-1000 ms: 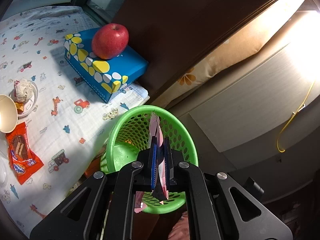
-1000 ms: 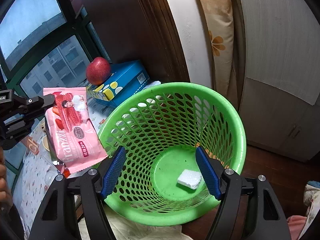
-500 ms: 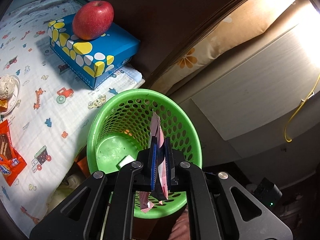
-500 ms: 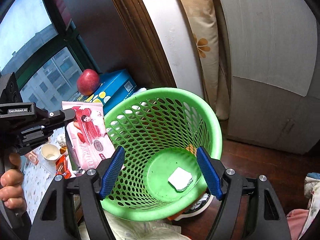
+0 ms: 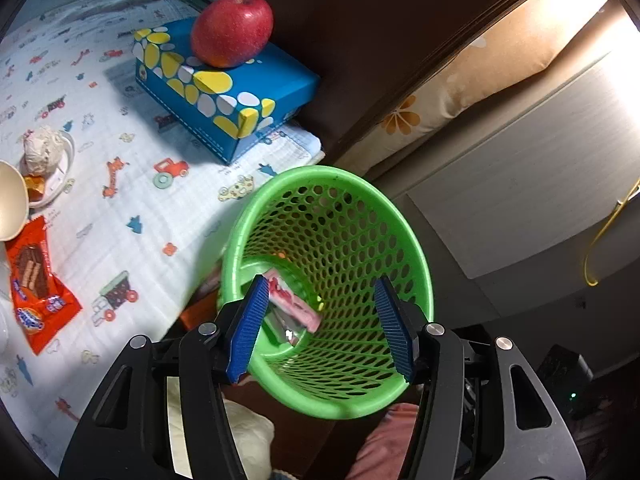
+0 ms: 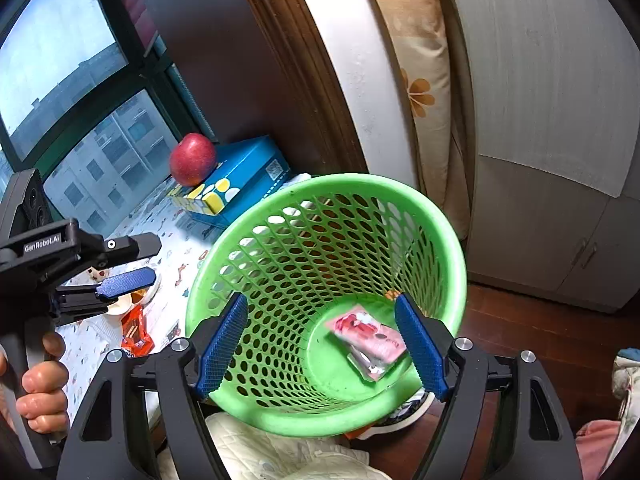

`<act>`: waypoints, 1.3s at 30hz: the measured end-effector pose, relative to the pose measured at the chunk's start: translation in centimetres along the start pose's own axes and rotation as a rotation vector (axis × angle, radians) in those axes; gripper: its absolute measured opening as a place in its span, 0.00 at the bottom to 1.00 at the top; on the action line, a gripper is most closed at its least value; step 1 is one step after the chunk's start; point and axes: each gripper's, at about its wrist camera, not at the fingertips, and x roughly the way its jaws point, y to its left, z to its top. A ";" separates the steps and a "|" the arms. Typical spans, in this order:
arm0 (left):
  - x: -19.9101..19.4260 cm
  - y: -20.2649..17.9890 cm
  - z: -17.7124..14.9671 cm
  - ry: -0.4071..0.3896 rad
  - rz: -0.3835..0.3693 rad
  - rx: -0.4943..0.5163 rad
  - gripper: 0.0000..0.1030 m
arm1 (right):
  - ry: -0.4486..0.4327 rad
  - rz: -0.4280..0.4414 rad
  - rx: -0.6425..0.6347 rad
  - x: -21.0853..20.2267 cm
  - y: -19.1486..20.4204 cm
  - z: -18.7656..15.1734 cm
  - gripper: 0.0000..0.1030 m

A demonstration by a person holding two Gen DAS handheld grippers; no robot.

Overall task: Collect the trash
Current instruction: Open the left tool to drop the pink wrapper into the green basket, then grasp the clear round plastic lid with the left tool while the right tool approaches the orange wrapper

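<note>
Left tongs angled down over green basket, just sprung wide, empty; pink wrapper on basket bottom. Right tongs wide, w/ basket rim between, unpinched.

Pink wrapper motion-blurred inside green basket; cream cup cut off at the edge.

Red apple on blue tissue box (yellow-spotted), vehicle-print cloth, floral curtain
</note>
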 end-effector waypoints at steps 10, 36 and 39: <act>-5.1 4.9 -1.9 -0.098 0.166 0.021 0.56 | 0.019 0.055 -0.073 0.6 4.3 -0.5 0.74; -10.5 23.8 -6.9 -0.131 0.530 -0.109 0.60 | 0.131 0.217 -0.293 5.0 17.1 -3.4 0.77; -9.6 24.1 -6.9 -0.113 0.536 -0.092 0.60 | 0.146 0.222 -0.308 5.5 18.0 -3.7 0.77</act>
